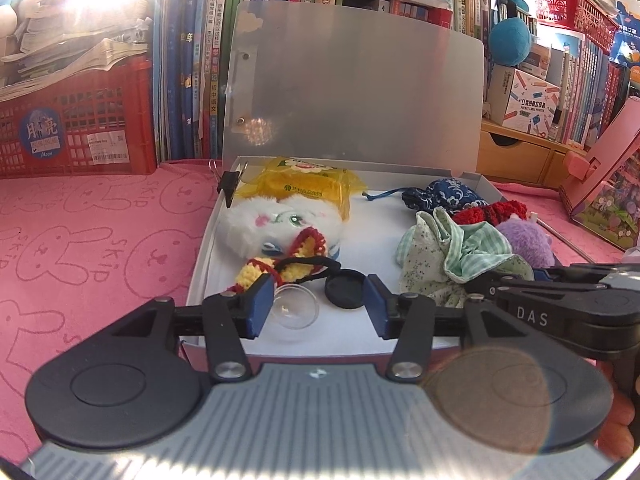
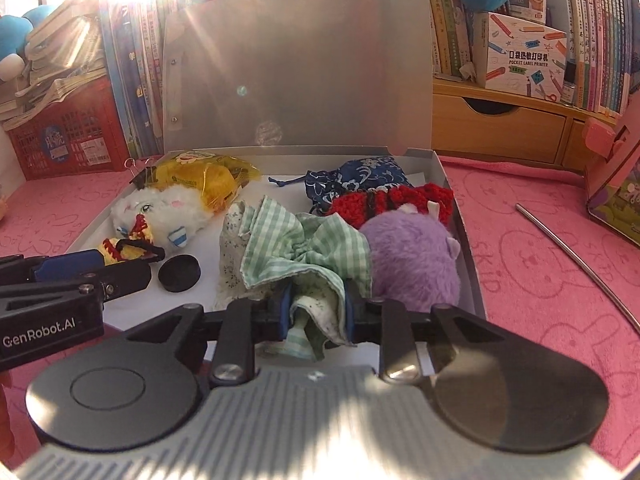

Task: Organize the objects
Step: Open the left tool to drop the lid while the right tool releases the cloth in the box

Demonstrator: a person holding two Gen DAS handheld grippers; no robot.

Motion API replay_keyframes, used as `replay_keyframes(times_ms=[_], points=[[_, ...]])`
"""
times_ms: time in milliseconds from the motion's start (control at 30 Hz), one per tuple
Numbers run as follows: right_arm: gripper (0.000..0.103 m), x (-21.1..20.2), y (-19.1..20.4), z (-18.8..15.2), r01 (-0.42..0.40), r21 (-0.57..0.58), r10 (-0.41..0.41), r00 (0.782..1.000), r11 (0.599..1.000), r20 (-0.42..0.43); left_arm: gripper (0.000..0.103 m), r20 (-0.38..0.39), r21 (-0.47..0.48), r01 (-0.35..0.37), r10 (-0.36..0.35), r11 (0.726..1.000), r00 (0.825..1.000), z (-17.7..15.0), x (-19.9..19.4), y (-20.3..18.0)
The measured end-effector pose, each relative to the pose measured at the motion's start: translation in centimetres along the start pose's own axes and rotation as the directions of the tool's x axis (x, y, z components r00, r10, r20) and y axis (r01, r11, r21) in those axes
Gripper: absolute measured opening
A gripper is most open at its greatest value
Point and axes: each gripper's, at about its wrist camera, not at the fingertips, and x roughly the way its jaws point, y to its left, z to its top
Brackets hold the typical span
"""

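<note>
We read "DAS" on the right gripper (image 1: 532, 317) body in the left wrist view, and "GenRobot.AI" on the left gripper (image 2: 44, 330) body in the right wrist view. The white carton (image 2: 524, 56) on the wooden drawer shelf says "POCKET LABEL PRINTER" under Chinese characters. The pink cloth (image 1: 80, 240) repeats "SKIP" beside bunny outlines. The red crate (image 1: 80, 128) sticker reads "Moon" below large Chinese characters. Book spines (image 1: 200, 60) carry Chinese titles, too small for us.

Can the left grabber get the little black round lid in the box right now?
Probably yes. The left gripper is open, and the black lid lies flat on the box floor just ahead between its fingers, nothing covering it. A clear dish sits close beside it.
</note>
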Motion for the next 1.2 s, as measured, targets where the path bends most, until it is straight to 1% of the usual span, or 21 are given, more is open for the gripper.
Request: replay_keyframes(times_ms=[100, 133, 167, 200, 300, 367, 533, 600, 700, 900, 1067, 1200], points=[[0.035, 1.0, 0.9, 0.2, 0.04, -0.058, -0.039, 0.999, 0.998, 0.011, 0.06, 0.005, 0.001, -0.006, 0.006, 1.0, 1.0, 0.1, 0.4, -0.1], [0.035, 1.3, 1.0, 0.3, 0.047, -0.066, -0.047, 0.999, 0.997, 0.007, 0.06, 0.005, 0.005, -0.008, 0.008, 1.0, 1.0, 0.2, 0.6, -0.1], [0.038, 1.8, 1.0, 0.5, 0.052, -0.065, -0.052, 0.999, 0.997, 0.0, 0.061, 0.005, 0.009, -0.014, 0.014, 1.0, 1.0, 0.3, 0.9, -0.2], [0.044, 2.2, 0.7, 0.6, 0.049, -0.048, -0.05, 0.999, 0.998, -0.005, 0.061, 0.006, 0.013, -0.02, 0.02, 1.0, 1.0, 0.3, 1.1, -0.2], [0.044, 2.5, -0.6, 1.1, 0.018, 0.051, -0.016, 0.999, 0.999, -0.028, 0.063, 0.009, 0.01, -0.023, 0.023, 1.0, 1.0, 0.5, 1.3, -0.2], [0.047, 2.0, -0.7, 1.0, 0.006, 0.065, -0.004, 1.0, 0.998, -0.025, 0.066, 0.011, 0.015, -0.015, 0.014, 1.0, 1.0, 0.5, 1.2, -0.2], [0.056, 0.1, 0.1, 0.4, -0.003, 0.002, 0.003, 1.0, 1.0, 0.008, 0.07, 0.011, 0.042, -0.022, 0.022, 0.999, 1.0, 0.5, 0.8, -0.6], [0.057, -0.5, 0.4, 0.2, 0.005, -0.027, -0.004, 1.0, 1.0, 0.02, 0.073, 0.013, 0.04, -0.018, 0.017, 0.999, 1.0, 0.6, 0.5, -0.6], [0.06, -1.3, 0.7, 0.2, 0.013, -0.049, -0.011, 0.999, 0.999, 0.033, 0.075, 0.019, 0.038, -0.014, 0.014, 0.999, 1.0, 0.7, 0.1, -0.6], [0.064, -2.7, 0.2, 0.1, 0.009, -0.036, -0.007, 0.998, 0.999, 0.055, 0.083, 0.034, 0.031, -0.007, 0.006, 0.999, 0.999, 1.0, -1.0, -0.6], [0.068, -3.7, -0.1, 0.1, 0.017, -0.033, -0.015, 0.997, 0.999, 0.07, 0.086, 0.041, 0.037, -0.008, 0.006, 0.999, 0.999, 1.1, -1.7, -1.0], [0.075, -4.5, -0.4, 0.2, 0.026, -0.032, -0.023, 0.997, 0.999, 0.079, 0.089, 0.045, 0.037, -0.007, 0.005, 0.999, 0.999, 1.1, -2.3, -1.2]])
